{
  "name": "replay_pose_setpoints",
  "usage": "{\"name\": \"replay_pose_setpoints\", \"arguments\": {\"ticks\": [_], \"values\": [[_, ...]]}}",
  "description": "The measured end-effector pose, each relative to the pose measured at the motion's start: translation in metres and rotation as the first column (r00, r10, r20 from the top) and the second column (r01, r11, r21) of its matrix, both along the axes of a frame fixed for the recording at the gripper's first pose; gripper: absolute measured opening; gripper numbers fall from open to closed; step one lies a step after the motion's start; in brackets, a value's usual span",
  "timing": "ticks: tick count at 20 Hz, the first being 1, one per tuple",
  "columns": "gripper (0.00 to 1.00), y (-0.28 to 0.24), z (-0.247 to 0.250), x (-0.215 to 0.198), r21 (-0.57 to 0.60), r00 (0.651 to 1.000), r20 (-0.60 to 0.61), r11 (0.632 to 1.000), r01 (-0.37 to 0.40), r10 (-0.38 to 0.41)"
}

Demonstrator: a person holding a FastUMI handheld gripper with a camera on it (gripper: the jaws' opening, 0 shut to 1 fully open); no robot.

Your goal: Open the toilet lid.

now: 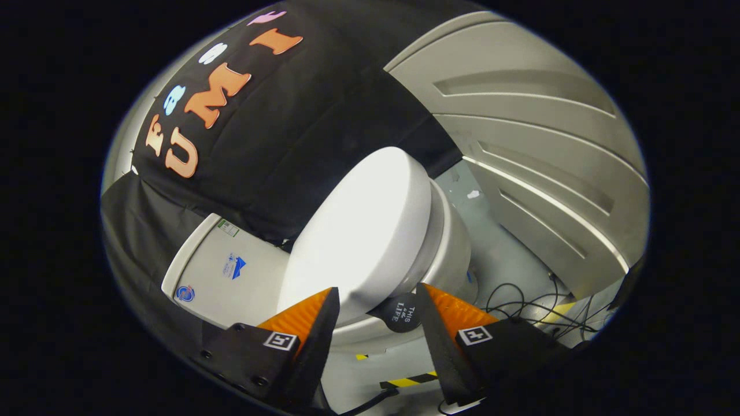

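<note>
Here the gripper (376, 297) holds its two fingers apart, with a clear gap between the tips. The view is rolled, so the toilet appears tilted. The white toilet lid (361, 231) lies just ahead of the fingers and reaches beyond them; its near edge sits in the gap between the tips. The left fingertip (328, 303) lies against or very close to the lid's near edge, though contact cannot be confirmed. The right fingertip (425, 297) stands apart from the lid, beside a small dark round tab (402, 312) that sticks out under the lid's front edge. The lid appears slightly raised over the toilet bowl (454, 248), which shows to the right of it. To the left, the white tank (222, 268) stands against the black cloth wall (312, 133). Far to the right is a grey ribbed panel (537, 144). Loose black cables (520, 303) lie on the floor (503, 248) near the right finger, and a strip of yellow-and-black tape (407, 381) runs across the floor between the fingers.
</note>
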State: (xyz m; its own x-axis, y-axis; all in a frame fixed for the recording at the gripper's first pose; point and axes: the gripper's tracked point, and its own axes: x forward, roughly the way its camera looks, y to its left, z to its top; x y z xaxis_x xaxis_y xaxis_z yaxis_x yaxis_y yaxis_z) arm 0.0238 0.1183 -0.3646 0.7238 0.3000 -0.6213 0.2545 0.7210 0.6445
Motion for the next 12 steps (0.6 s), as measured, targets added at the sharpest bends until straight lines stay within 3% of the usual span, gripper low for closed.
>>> {"name": "replay_pose_setpoints", "arguments": {"ticks": [3, 5, 6, 7, 11, 12], "values": [[0.68, -0.008, -0.003, -0.003, 0.017, 0.999, -0.012, 0.999, 0.035, -0.035], [0.67, -0.017, -0.006, -0.002, -0.008, 0.997, -0.014, 0.997, 0.078, -0.078], [0.7, -0.027, -0.01, -0.004, -0.03, 0.995, -0.025, 0.995, 0.099, -0.1], [0.74, -0.023, -0.011, -0.009, -0.009, 0.994, -0.063, 0.996, 0.092, -0.092], [0.74, 0.0, -0.025, -0.001, 0.048, 0.997, -0.081, 0.999, 0.024, -0.02], [0.66, -0.003, -0.034, 0.002, 0.034, 0.995, -0.098, 0.999, 0.021, -0.018]]}}
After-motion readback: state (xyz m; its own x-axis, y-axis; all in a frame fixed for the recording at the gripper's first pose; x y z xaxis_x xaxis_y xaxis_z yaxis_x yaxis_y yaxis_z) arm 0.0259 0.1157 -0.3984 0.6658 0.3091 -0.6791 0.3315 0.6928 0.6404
